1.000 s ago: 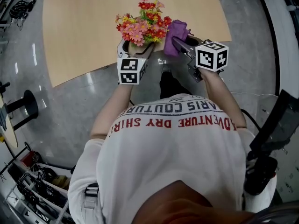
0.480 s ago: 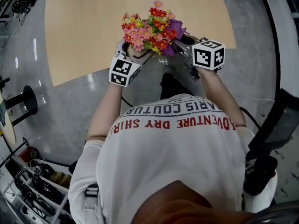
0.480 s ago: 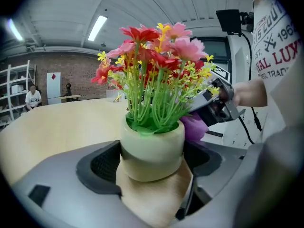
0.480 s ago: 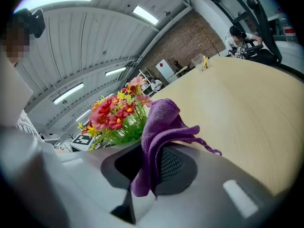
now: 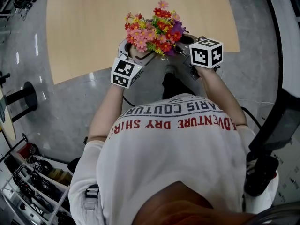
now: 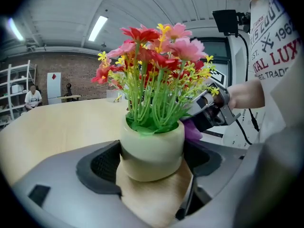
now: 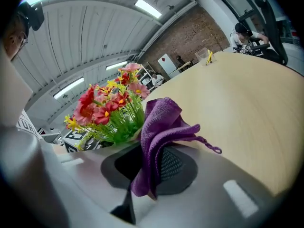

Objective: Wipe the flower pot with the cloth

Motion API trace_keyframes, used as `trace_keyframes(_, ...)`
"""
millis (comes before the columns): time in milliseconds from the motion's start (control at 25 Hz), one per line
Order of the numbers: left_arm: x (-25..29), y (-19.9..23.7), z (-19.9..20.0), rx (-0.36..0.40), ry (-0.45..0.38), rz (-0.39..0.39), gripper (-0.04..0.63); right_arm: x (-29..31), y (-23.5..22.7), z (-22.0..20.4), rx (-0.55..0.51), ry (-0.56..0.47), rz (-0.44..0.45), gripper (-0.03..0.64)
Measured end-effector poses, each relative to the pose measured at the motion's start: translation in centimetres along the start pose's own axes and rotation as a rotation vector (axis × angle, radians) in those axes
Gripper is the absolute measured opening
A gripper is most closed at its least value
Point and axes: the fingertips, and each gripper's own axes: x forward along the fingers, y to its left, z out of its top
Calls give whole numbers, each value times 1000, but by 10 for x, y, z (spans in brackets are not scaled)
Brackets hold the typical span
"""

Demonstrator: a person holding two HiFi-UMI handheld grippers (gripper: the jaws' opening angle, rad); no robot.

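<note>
A cream flower pot [image 6: 152, 148] filled with red, pink and yellow artificial flowers [image 5: 154, 29] sits between the jaws of my left gripper [image 6: 153, 167]. Both dark pads press its sides, holding it at the near edge of the wooden table [image 5: 89, 27]. My right gripper [image 7: 151, 167] is shut on a purple cloth [image 7: 159, 127], which bunches up out of the jaws. In the left gripper view the right gripper [image 6: 211, 110] comes in from the right and the cloth [image 6: 192, 129] touches the pot's right side. From the head view the blooms hide most of the cloth [image 5: 178, 29].
The tan tabletop stretches away beyond the pot. Grey floor surrounds it. A black round stand base [image 5: 26, 102] and cluttered shelves [image 5: 33, 182] lie at the left, and black equipment [image 5: 274, 135] at the right. People sit far off in the room.
The right gripper has brought the cloth leftward against the pot, so the flowers now cover most of it. The left gripper has turned a little with the pot in it.
</note>
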Motion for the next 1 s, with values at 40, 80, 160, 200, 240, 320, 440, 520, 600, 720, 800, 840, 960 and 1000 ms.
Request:
trace_keyframes(40, 0, 0, 1, 1, 0, -1, 426, 1, -2, -1, -2, 15, -7, 41)
trace_keyframes(80, -1, -1, 2, 1, -1, -1, 426, 1, -3, -3, -7, 33, -19, 41)
trace_keyframes(160, -4, -2, 2, 2, 0, -3, 426, 4, -6, -9, -23, 76, -46, 41)
trace_keyframes(200, -6, -2, 1, 2, 1, -4, 426, 6, -8, -13, -32, 98, -61, 41)
trace_keyframes(240, -6, -1, -1, 3, 3, -6, 426, 9, -10, -17, -44, 121, -77, 41)
trace_keyframes(320, -7, -1, -5, 5, 7, -9, 426, 13, -14, -24, -77, 169, -111, 41)
trace_keyframes(440, -15, -7, 4, 8, 11, -14, 426, 6, -7, -23, -104, 214, -142, 41)
trace_keyframes(520, -25, -11, 12, 10, 13, -18, 426, -1, 5, -20, -88, 219, -142, 41)
trace_keyframes(600, -33, -13, 16, 11, 14, -21, 426, -6, 14, -19, -77, 212, -141, 41)
trace_keyframes(720, -32, -14, 10, 8, 38, -19, 428, -13, 14, -16, -64, 169, -142, 41)
trace_keyframes(800, -30, -11, 3, -18, 55, 0, 428, -22, 10, -13, -53, 123, -142, 41)
trace_keyframes(840, -31, -10, 2, -40, 54, 19, 428, -28, 8, -12, -48, 99, -143, 41)
trace_keyframes(960, -35, -10, 2, -97, 40, 102, 430, -48, 0, -9, -25, 24, -148, 41)
trace_keyframes(1000, -35, -11, 3, -112, 35, 140, 430, -55, -3, -10, -14, 1, -152, 41)
